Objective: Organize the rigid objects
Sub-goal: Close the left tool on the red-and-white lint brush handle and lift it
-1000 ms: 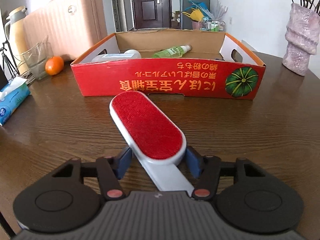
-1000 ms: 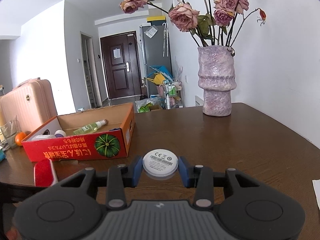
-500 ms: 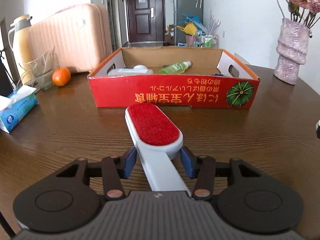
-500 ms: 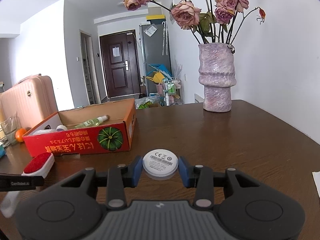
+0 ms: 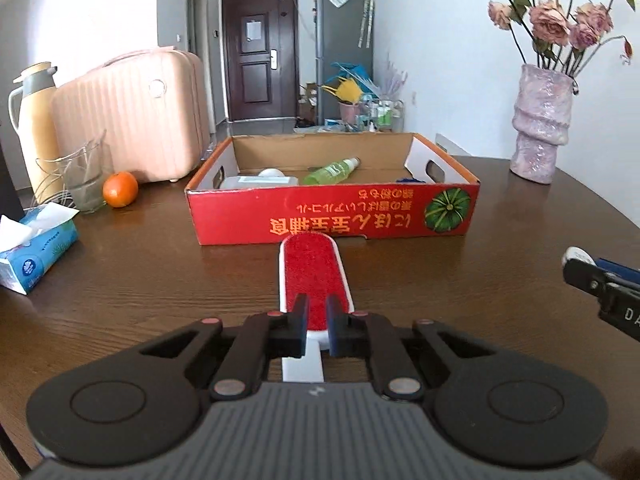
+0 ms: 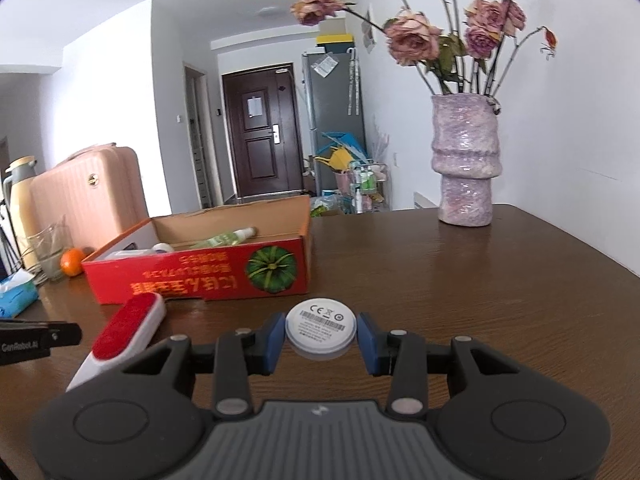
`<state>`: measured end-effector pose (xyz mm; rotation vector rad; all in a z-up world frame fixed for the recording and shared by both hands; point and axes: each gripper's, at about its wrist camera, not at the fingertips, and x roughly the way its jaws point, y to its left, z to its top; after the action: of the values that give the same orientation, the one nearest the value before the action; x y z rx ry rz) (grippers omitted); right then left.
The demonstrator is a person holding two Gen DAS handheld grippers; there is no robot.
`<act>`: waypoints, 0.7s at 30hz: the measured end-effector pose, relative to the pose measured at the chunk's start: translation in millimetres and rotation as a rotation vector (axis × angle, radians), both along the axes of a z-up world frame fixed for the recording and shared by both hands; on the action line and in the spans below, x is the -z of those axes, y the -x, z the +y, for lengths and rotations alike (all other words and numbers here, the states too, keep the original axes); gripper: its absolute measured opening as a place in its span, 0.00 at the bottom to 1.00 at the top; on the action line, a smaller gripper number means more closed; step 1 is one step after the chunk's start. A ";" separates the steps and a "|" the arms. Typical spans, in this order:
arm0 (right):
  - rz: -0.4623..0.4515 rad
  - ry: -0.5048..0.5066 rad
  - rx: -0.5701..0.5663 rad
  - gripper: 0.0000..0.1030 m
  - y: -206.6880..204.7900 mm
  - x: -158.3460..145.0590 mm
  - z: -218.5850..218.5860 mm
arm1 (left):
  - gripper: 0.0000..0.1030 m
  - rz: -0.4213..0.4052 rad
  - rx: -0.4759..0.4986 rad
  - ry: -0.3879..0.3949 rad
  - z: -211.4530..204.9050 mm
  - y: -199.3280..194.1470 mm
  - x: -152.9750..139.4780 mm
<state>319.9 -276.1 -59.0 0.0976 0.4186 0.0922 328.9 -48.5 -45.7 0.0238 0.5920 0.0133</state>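
- The lint brush (image 5: 316,280) handle is clamped in the left tongs (image 5: 317,326), its long axis aimed at the red box (image 5: 332,216) straight ahead.
- A white disc (image 6: 320,328) is gripped by the right tongs (image 6: 321,338), the box lying ahead-left.

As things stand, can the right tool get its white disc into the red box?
Probably yes. The right tool grips the white disc; the red box sits ahead to its left, top open, bare table between. The lint brush lies off to the side.

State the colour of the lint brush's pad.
Red, on a white body: lint brush, clearest in the left wrist view.
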 end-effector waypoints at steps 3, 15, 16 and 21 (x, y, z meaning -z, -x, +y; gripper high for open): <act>-0.001 0.000 -0.011 0.38 1.6 -0.4 6.8 | 0.49 0.027 -0.002 0.016 1.2 -9.7 2.3; 0.026 0.002 -0.010 0.37 -4.6 4.3 11.6 | 0.56 0.203 -0.057 -0.005 -1.0 -76.2 40.5; 0.028 0.001 -0.010 0.37 -5.2 4.5 11.9 | 0.55 0.203 -0.055 -0.006 -0.7 -75.9 40.0; 0.037 0.005 -0.014 0.37 -8.6 5.0 15.4 | 0.55 0.195 -0.048 0.008 2.8 -72.1 34.7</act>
<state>328.5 -260.7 -64.0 0.0914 0.4567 0.1034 401.0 -45.7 -80.4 0.0032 0.7874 0.0561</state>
